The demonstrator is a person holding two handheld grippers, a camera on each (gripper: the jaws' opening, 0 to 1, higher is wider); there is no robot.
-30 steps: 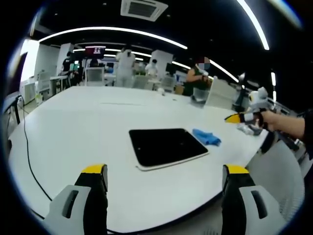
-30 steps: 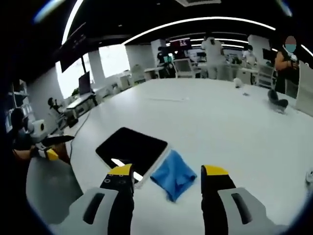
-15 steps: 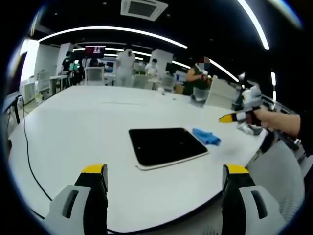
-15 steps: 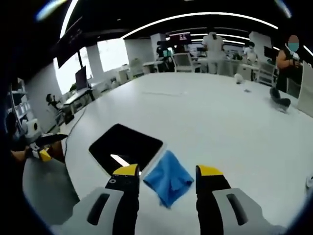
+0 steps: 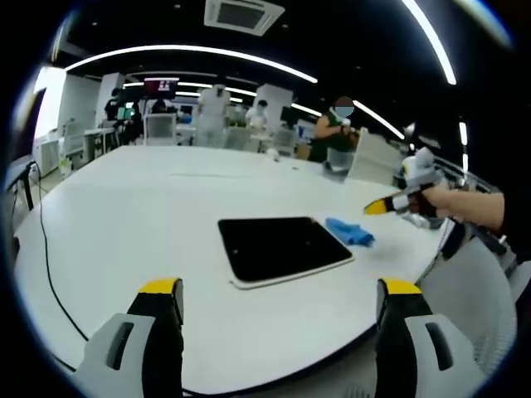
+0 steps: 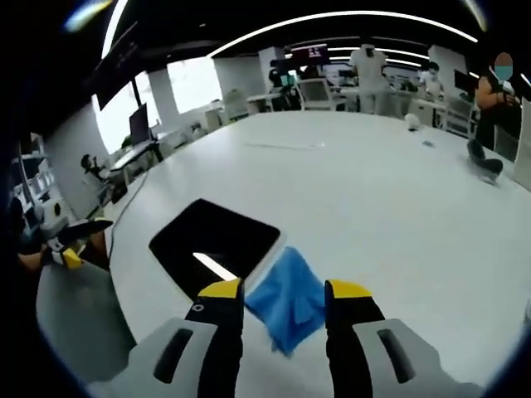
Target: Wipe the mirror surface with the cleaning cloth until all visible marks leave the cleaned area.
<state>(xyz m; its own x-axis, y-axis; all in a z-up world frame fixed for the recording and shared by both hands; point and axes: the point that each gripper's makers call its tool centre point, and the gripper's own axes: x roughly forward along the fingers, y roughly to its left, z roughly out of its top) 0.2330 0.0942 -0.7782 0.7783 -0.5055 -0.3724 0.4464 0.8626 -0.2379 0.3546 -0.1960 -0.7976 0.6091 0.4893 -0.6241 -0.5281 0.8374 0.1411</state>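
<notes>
Left gripper view looks across a broad white table (image 5: 124,207) in an open office with curved ceiling lights and people standing at the far end. The mirror (image 5: 280,247), a dark rectangle with a pale edge, lies flat near the table's front, and the blue cloth (image 5: 349,231) sits just beside its right edge. The left gripper (image 5: 278,290) hangs over the near rim, jaws wide apart, holding nothing. The right gripper (image 6: 275,290) hovers above the cloth (image 6: 286,298), jaws parted with the cloth showing between them; a light strip reflects in the mirror (image 6: 217,240).
</notes>
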